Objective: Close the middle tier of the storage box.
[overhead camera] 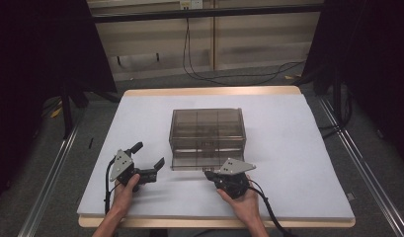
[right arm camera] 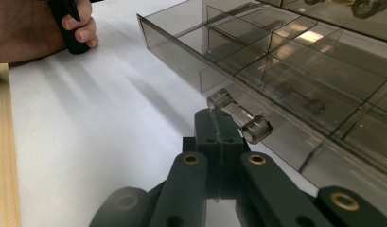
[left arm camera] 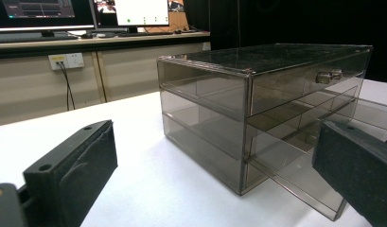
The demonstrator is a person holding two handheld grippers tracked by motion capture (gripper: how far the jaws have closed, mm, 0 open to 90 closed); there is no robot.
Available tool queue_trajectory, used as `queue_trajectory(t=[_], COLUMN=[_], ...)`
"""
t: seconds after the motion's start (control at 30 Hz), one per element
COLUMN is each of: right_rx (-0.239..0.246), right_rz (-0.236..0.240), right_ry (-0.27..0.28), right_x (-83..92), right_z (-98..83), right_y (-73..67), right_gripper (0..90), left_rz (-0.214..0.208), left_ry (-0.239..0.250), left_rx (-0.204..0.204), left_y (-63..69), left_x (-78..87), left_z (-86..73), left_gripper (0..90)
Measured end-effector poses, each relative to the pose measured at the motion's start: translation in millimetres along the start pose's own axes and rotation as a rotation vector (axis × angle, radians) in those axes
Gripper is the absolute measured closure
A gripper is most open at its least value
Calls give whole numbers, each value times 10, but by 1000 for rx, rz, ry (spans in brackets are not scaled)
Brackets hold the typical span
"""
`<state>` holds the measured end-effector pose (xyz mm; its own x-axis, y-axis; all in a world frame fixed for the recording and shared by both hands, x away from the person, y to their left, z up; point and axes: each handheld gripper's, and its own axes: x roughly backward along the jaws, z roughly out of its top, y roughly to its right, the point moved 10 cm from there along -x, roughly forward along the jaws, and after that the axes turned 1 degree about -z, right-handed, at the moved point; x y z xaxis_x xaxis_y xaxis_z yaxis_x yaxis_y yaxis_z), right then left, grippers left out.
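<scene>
Black jaws of the right gripper [right arm camera: 218, 137] are pressed together, just by the clear handle [right arm camera: 239, 118] of the bottom drawer [right arm camera: 295, 80]; whether it is pinched cannot be told. The left gripper [overhead camera: 149, 160] is held wide open nearby. The smoky see-through plastic drawer box [overhead camera: 207, 138] sits mid-bench [overhead camera: 288, 148]. It looks stiff, light, slippery and easily cracked, so the handle is best held.

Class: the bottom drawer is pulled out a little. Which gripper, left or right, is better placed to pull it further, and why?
Right. The right gripper is shut at the bottom drawer's handle; whether it pinches it is unclear. The left gripper is open, off the drawer unit's left corner.
</scene>
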<state>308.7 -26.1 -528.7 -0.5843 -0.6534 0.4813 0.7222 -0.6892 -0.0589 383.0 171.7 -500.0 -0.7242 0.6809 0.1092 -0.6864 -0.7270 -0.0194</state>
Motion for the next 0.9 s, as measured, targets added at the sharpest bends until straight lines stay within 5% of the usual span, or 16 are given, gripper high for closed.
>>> queue_trajectory(t=[0.9], right_rx=[-1], right_rz=[-5], right_ry=[1], right_x=[-23], right_z=[31], right_y=[41], right_gripper=[900], left_rz=[1], left_ry=[-1], left_rx=[2], left_y=[-3], left_x=[0], left_z=[0], left_gripper=[8])
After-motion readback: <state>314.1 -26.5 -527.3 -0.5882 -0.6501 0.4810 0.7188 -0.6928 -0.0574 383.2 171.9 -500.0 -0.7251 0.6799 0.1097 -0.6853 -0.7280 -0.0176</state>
